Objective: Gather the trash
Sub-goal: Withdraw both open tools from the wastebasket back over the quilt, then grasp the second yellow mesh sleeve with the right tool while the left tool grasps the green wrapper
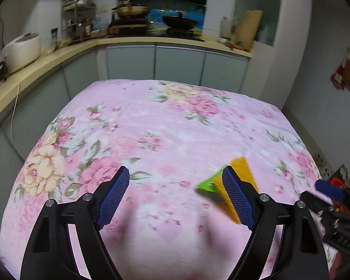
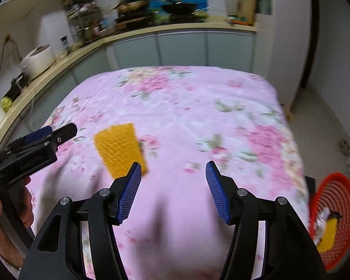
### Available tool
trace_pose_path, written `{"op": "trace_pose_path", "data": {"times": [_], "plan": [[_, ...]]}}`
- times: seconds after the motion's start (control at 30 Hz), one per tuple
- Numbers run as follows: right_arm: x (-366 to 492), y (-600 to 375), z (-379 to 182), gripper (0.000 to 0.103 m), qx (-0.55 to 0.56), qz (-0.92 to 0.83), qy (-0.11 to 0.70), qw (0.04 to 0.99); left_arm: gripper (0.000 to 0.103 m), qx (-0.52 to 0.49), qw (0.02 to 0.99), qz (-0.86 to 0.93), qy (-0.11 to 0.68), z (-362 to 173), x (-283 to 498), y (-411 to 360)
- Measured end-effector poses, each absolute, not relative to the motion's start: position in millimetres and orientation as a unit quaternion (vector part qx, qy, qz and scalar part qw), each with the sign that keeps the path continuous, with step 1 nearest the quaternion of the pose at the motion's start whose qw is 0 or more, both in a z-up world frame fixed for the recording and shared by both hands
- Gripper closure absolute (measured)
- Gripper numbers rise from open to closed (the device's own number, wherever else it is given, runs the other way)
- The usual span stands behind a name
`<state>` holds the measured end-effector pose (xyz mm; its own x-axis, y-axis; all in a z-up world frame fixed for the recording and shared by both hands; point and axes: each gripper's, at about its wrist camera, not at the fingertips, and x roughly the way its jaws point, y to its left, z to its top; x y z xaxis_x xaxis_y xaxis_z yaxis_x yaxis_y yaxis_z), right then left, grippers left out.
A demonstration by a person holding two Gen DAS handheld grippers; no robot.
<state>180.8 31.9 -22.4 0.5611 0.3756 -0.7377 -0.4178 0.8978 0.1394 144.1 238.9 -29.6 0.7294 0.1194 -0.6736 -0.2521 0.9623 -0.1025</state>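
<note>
- My left gripper (image 1: 176, 193): jaws wide apart, nothing between the pads, hovering over the pink floral tablecloth (image 1: 151, 121).
- Target trash: flat yellow textured plastic wrapper (image 2: 120, 150) w/ a green scrap (image 1: 208, 183) beside it, lying on the cloth just ahead of the left gripper's right finger (image 1: 238, 200).
- My right gripper (image 2: 173, 191): jaws part-open, empty, wrapper to its left.
- Red mesh plastic basket (image 2: 331, 221): off the table edge at far right, already holds scraps.
- Approach tip: frames are blurred, so I'd slow down, straddle one wrapper edge, pinch low, then carry it to the basket.
</note>
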Motion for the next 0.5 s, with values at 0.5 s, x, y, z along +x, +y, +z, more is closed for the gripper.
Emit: {"op": "trace_pose_path", "data": {"times": [0.5], "plan": [[199.4,120.4,-49.1,0.024,-0.1,0.293,0.424,0.851,0.024,-0.116,0.919,0.102,0.363,-44.9,146.2,263.9]]}}
